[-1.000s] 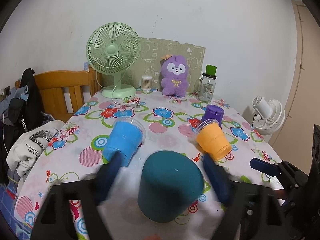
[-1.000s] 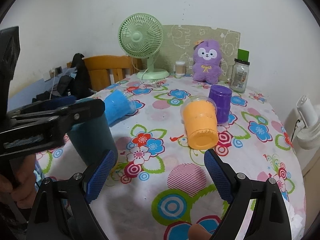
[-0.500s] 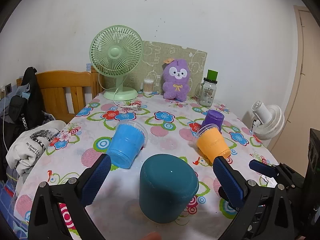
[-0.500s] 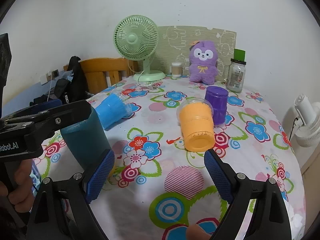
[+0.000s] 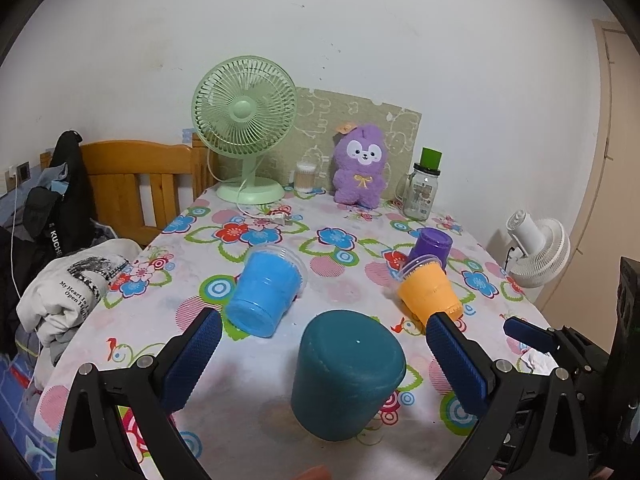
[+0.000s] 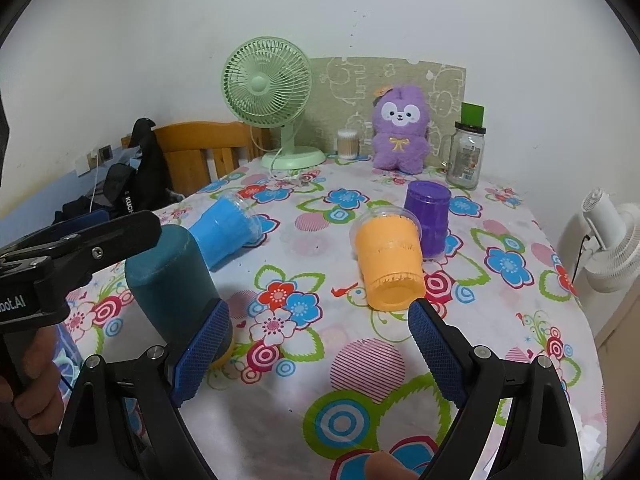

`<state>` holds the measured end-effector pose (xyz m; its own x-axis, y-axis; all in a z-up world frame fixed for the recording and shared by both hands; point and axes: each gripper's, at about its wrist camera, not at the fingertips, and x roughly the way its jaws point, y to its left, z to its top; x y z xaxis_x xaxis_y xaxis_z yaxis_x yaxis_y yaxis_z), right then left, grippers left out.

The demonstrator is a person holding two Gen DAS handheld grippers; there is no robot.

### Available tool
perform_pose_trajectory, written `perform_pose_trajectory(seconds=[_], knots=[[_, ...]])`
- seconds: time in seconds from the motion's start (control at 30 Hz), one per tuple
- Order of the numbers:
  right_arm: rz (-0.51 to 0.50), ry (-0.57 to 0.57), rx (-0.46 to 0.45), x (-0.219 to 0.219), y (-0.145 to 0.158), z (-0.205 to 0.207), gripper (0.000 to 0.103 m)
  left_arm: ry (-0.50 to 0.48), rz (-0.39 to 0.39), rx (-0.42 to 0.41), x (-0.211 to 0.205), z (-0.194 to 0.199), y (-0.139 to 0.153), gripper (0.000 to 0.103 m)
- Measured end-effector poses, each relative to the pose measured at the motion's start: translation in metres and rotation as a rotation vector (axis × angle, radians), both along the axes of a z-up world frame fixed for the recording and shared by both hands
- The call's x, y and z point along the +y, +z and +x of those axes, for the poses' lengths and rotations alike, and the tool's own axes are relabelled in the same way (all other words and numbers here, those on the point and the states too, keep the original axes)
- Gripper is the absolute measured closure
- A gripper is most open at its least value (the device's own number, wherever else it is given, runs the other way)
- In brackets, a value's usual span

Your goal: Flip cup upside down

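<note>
The teal cup (image 5: 347,372) is sitting upside down on the flowery worktop (image 5: 256,384), between the spread left tongs (image 5: 320,344). The right tongs (image 6: 320,320) are spread too, holding nothing. A blue cup (image 5: 266,290) and an orange cup (image 6: 390,266) are lying nearby, with a purple cup (image 6: 427,216) standing just behind the orange one.

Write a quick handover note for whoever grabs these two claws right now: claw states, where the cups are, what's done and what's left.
Left claw: open, holding nothing, teal cup between its fingers, untouched.
Right claw: open, holding nothing, facing the orange cup.
Teal cup: upside down on the table. Purple cup: upside down behind the orange one.
Orange cup and blue cup: tipped over on their sides.
Left: probably flip the orange and blue cups.
</note>
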<state>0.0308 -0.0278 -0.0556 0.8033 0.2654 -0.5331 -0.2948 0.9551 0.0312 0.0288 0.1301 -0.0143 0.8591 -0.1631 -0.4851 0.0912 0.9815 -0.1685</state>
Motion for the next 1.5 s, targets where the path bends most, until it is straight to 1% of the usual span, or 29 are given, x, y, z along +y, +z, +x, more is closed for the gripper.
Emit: perform_pose_trajectory(seconds=[0.23, 0.27, 0.33, 0.37, 0.57, 0.77, 0.93, 1.0, 1.07, 1.2, 1.5], knots=[[0.0, -0.019, -0.013, 0.004, 0.009, -0.002, 0.01, 0.024, -0.007, -0.025, 0.01, -0.007, 0.007, 0.0], [-0.002, -0.022, -0.022, 0.005, 0.012, -0.003, 0.01, 0.028, -0.009, -0.029, 0.013, -0.007, 0.009, 0.0], [-0.006, -0.025, -0.039, 0.007, 0.017, -0.005, 0.005, 0.033, -0.007, -0.033, 0.016, -0.009, 0.011, 0.0], [-0.007, -0.027, -0.048, 0.008, 0.02, -0.006, 0.005, 0.035, -0.007, -0.036, 0.017, -0.009, 0.012, 0.0], [-0.038, -0.044, -0.111, 0.019, 0.038, -0.011, 0.005, 0.058, -0.008, -0.059, 0.026, -0.013, 0.018, 0.0], [-0.062, -0.073, -0.153, 0.023, 0.048, -0.013, 0.004, 0.08, -0.001, -0.087, 0.035, -0.017, 0.025, 0.0], [-0.059, -0.101, -0.201, 0.024, 0.06, -0.016, 0.004, 0.098, 0.012, -0.113, 0.039, -0.02, 0.03, 0.0], [-0.055, -0.114, -0.226, 0.025, 0.066, -0.017, 0.0, 0.103, 0.019, -0.125, 0.041, -0.021, 0.032, 0.0], [-0.05, -0.127, -0.254, 0.026, 0.072, -0.019, 0.0, 0.107, 0.026, -0.135, 0.042, -0.021, 0.035, 0.0], [-0.043, -0.133, -0.279, 0.027, 0.08, -0.02, 0.0, 0.112, 0.039, -0.162, 0.042, -0.023, 0.04, 0.0], [-0.059, -0.148, -0.322, 0.033, 0.085, -0.025, 0.0, 0.114, 0.056, -0.191, 0.042, -0.027, 0.045, 0.0]])
